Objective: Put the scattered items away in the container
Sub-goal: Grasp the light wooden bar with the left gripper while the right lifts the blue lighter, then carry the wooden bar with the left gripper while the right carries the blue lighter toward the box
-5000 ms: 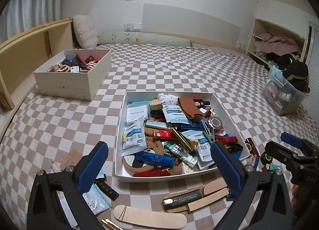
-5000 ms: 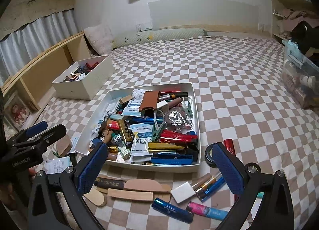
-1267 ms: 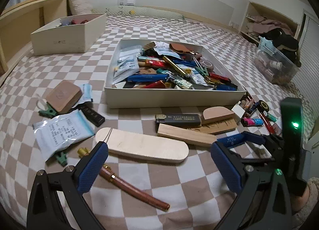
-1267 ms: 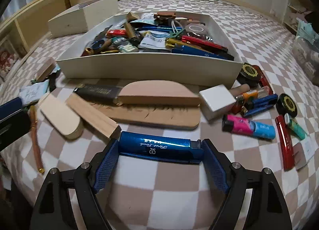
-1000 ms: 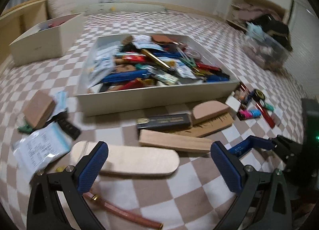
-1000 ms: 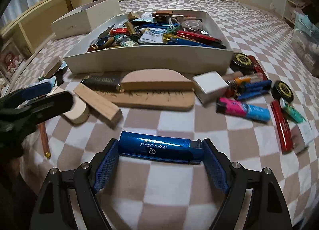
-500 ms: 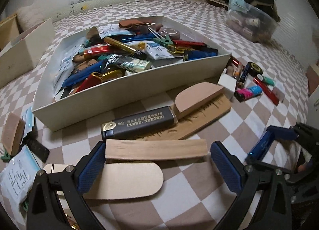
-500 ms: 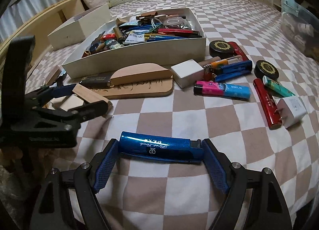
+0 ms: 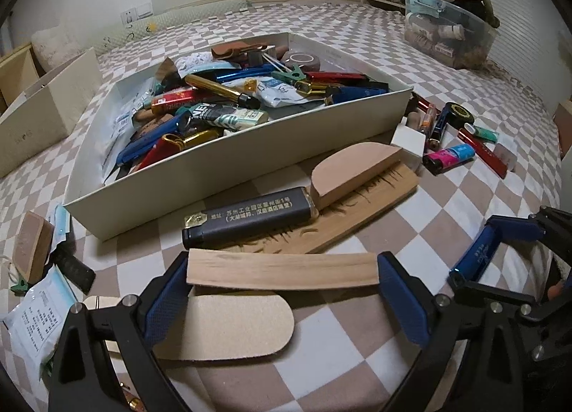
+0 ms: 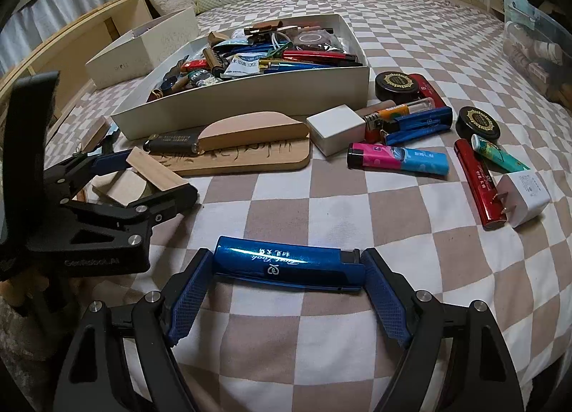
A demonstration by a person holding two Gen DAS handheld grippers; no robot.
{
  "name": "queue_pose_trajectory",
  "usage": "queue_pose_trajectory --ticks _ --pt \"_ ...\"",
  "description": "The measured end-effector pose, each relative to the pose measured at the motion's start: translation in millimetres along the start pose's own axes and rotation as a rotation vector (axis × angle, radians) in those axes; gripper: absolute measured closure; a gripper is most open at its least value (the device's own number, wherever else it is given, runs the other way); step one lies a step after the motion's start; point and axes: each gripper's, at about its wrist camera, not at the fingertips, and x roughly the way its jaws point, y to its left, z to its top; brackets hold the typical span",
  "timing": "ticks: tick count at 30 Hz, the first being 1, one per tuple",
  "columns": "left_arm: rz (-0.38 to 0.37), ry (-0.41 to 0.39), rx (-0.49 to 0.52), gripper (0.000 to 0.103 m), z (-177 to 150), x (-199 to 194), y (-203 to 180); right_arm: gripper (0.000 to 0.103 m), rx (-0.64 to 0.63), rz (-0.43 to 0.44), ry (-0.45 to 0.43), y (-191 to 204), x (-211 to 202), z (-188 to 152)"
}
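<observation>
While the shiny blue cylindrical lighter (image 10: 287, 263) sits clamped endwise in the right gripper (image 10: 286, 290) above the checkered bedspread (image 10: 357, 212), the left gripper (image 9: 282, 301) pinches a pale rectangular wooden strip (image 9: 282, 271) just before the crowded white shallow cardboard tray (image 9: 250, 151).

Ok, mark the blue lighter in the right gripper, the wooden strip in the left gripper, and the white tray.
blue lighter (image 10: 286, 263), right wrist view, middle of its body.
wooden strip (image 9: 282, 269), left wrist view, centre of its face.
white tray (image 9: 250, 158), left wrist view, near wall.
</observation>
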Motion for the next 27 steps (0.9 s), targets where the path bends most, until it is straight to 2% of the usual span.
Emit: queue_pose_trajectory --ticks 8,27 --pt "0.018 -0.043 -0.013 0.003 -5 -15 -3 0.02 0.002 0.0 0.0 0 0 0" --pt "-0.012 -0.052 -0.22 0.003 -9 -52 14 0.02 -0.02 0.014 0.023 10 -7 -4"
